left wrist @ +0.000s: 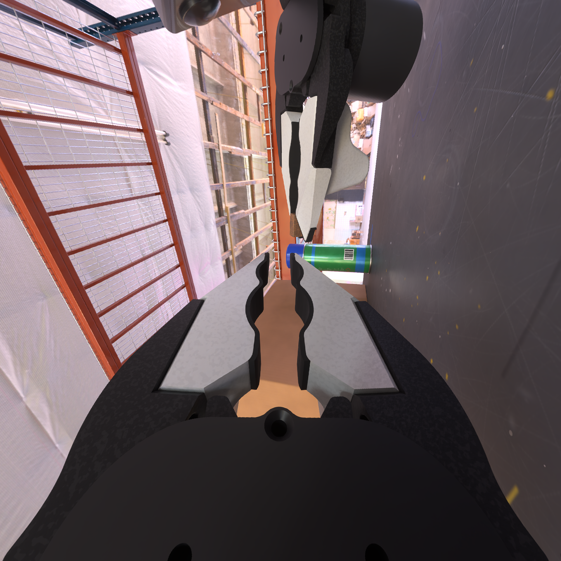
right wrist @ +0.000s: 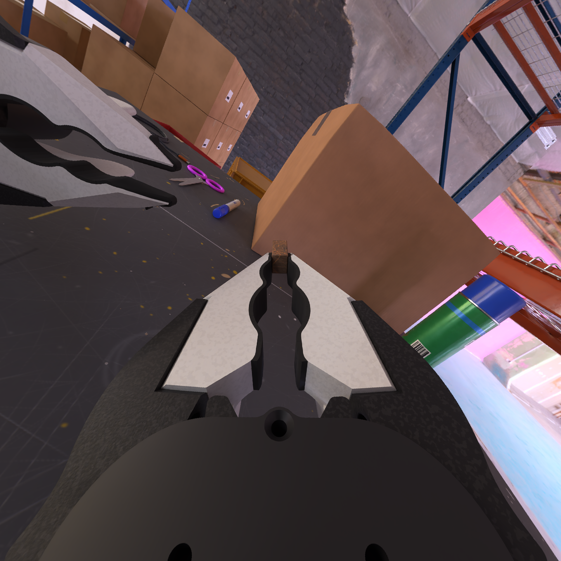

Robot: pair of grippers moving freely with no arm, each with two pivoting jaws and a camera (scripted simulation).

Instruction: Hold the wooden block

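Nearest the lens in the right wrist view, the right gripper (right wrist: pixel 280 258) pinches the wooden block (right wrist: pixel 279 256) at the very tips of its fingers. Only the block's dark brown end face and a little of its top show above the pads; the part between the fingers is hidden, so its long axis is hard to judge, though it seems to run away from the camera, along the fingers. The block sits off the dark tabletop (right wrist: pixel 91 288), just in front of the lower edge of a large cardboard box (right wrist: pixel 364 218).

From the left wrist view the same gripper (left wrist: pixel 299 233) hangs at the top of the picture with a small stub of the block (left wrist: pixel 294 225) poking out at its tips, its fingers closed on it. The left gripper (left wrist: pixel 279 258) has its fingers spread a little with nothing between them; through the gap only the brown box surface (left wrist: pixel 279 334) shows. Its tips point toward a green spray can with a blue cap (left wrist: pixel 331 258), which stands on the tabletop (left wrist: pixel 470 273) just past them.

In the right wrist view the can (right wrist: pixel 461 318) is cut off by the gripper's body at the lower right. Farther off on the table lie purple-handled scissors (right wrist: pixel 203 179) and a blue-capped marker (right wrist: pixel 226 208). The left gripper (right wrist: pixel 170 182) enters from the left edge, mostly cut off. Stacked cardboard boxes (right wrist: pixel 188 100) stand behind it.
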